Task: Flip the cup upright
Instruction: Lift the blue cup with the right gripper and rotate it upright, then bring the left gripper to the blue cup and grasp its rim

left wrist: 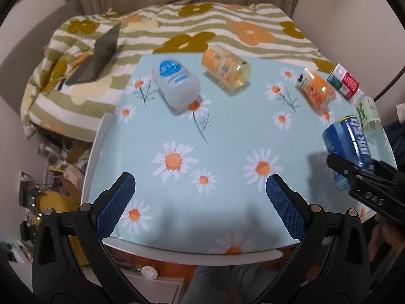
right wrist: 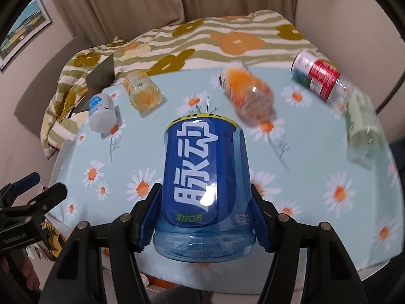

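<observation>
My right gripper [right wrist: 205,212] is shut on a blue plastic cup [right wrist: 202,185] with white characters, held above the table with its closed base toward the camera and its open end pointing away. The same cup [left wrist: 348,149] shows at the right of the left wrist view, gripped by the right gripper [left wrist: 354,172]. My left gripper [left wrist: 200,192] is open and empty over the near part of the daisy-print table [left wrist: 227,131].
Several other cups lie on their sides: a white one [left wrist: 176,86], a clear orange-label one [left wrist: 226,68], an orange one [left wrist: 316,91], a red-green one [left wrist: 345,81] and a pale green one [left wrist: 369,116]. A floral blanket [left wrist: 177,30] and a laptop [left wrist: 98,55] lie behind.
</observation>
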Tool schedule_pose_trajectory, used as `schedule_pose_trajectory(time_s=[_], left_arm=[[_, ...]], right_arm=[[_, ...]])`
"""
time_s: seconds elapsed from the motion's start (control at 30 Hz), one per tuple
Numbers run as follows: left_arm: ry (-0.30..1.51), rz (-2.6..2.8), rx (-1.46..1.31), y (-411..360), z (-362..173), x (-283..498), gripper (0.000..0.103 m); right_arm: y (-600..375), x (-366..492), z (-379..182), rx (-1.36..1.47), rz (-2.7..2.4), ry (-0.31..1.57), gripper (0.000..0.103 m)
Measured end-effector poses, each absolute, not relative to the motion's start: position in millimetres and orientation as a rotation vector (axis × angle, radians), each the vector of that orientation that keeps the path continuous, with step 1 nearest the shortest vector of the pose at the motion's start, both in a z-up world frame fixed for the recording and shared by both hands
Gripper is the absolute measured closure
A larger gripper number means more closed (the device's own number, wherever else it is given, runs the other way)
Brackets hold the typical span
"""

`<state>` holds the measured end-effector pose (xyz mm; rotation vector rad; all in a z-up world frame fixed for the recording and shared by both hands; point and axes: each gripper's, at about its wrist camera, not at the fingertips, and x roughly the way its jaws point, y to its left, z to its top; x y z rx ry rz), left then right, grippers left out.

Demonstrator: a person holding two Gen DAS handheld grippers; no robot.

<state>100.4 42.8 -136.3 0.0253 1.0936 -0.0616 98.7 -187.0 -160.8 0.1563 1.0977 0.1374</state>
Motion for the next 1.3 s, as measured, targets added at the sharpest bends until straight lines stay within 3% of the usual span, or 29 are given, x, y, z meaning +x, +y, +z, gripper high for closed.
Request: schedule_pose_trajectory(time_s=[0.6, 0.63, 0.77, 0.97, 1.0, 1.03, 1.3], left_arm=[[1.144, -0.105, 0.021, 59, -165, 108, 0.0], [1.142, -0.103, 0.026, 58, -164, 108, 0.0], [1.109, -0.074, 0.04, 58, -154, 110, 0.0], [1.049, -0.099, 0.038, 56, -117, 112, 0.0], [1.037, -0.115, 0.033, 55, -110, 112, 0.0], [1.028, -0.135, 0.026, 52, -103, 114, 0.0], [1.077, -0.238, 0.014, -5, -95, 128, 0.0]], right_arm=[[-165, 105, -210, 0.158, 0.033, 1.117, 0.042], [-164, 105, -209, 0.156, 0.03, 1.118, 0.04], [-162, 106, -208, 0.157, 0.033, 1.114, 0.013], [-172, 98, -179, 0.201, 0.043, 1.083, 0.012], [-174, 95, -170, 0.202, 0.045, 1.068, 0.01], [-177, 92, -160, 0.201, 0.046, 1.053, 0.0], [-232, 78, -95, 0.185, 0.058, 1.037, 0.0]])
